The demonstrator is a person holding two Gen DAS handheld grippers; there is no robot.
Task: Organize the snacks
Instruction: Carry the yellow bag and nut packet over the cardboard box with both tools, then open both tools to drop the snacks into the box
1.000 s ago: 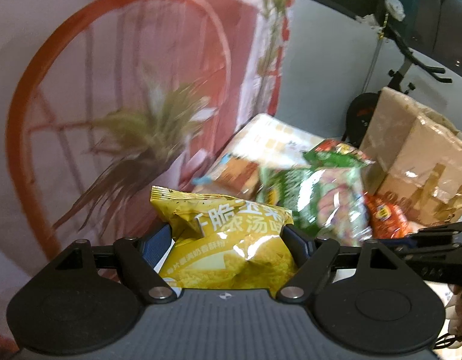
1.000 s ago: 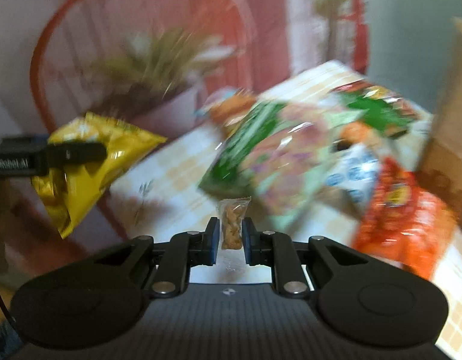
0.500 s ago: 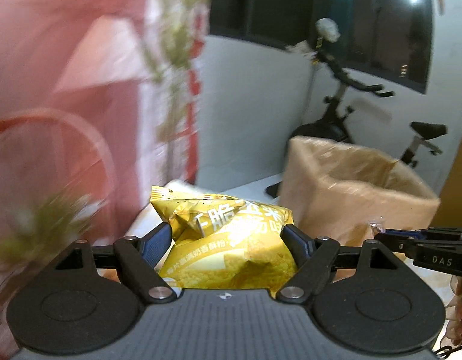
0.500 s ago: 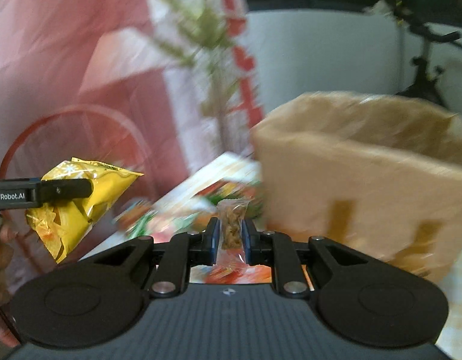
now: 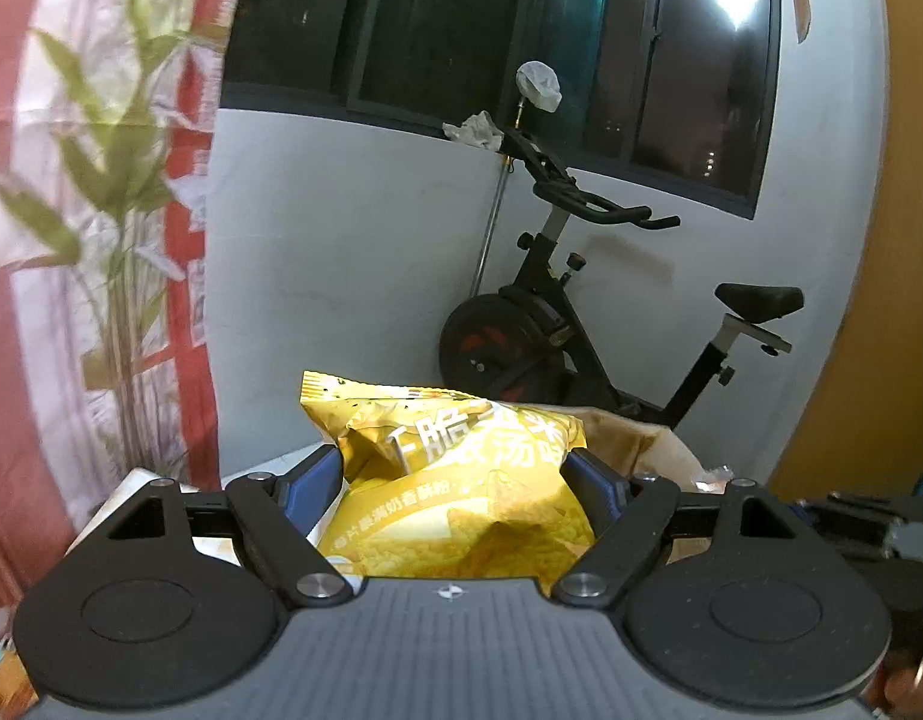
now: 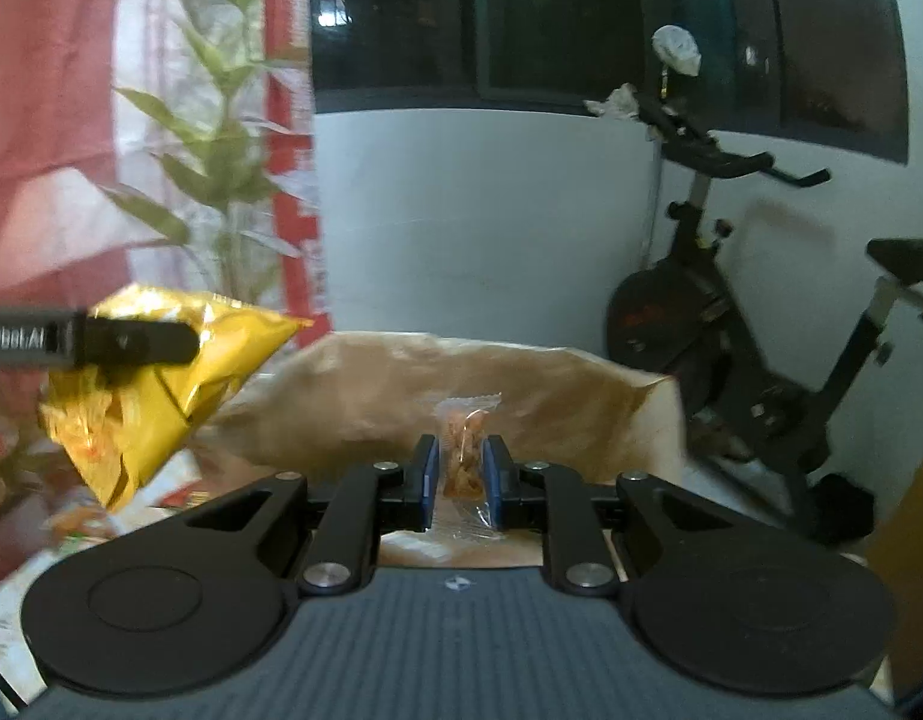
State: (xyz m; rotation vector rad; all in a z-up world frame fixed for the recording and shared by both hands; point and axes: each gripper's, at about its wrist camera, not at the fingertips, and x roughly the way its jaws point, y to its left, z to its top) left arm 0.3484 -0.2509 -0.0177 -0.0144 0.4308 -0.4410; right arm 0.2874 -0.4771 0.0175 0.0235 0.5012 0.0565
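Snacks were in both grippers, held up off the surface. Nearest the left wrist camera, the left gripper [image 5: 455, 474] had its jaws spread wide and clamped on the two sides of a puffy yellow chip bag [image 5: 455, 498], whose crinkled top edge stood upright above the blue pads. From the right wrist camera the same bag hung at the left edge, pinched by one black finger, with its lower corner pointing down. The right gripper [image 6: 461, 471] had its jaws drawn close together on a small clear packet of brown snack pieces [image 6: 463, 456], which stood upright between the pads with its sealed top poking above them. Just beyond both grippers was an open cardboard box [image 6: 521, 396], its brown rim and flaps running across the middle of the right view and showing behind the chip bag in the left view. At the lower left of the right view a strip of the pale surface [image 6: 17, 600] carried blurred snack wrappers that I could not make out. Farther back stood a leafy green plant [image 6: 221, 180] against a red and white curtain [image 6: 53, 120]. Beyond the box, a black exercise bike [image 5: 581, 324] stood by a white wall under a dark window [image 5: 461, 30].
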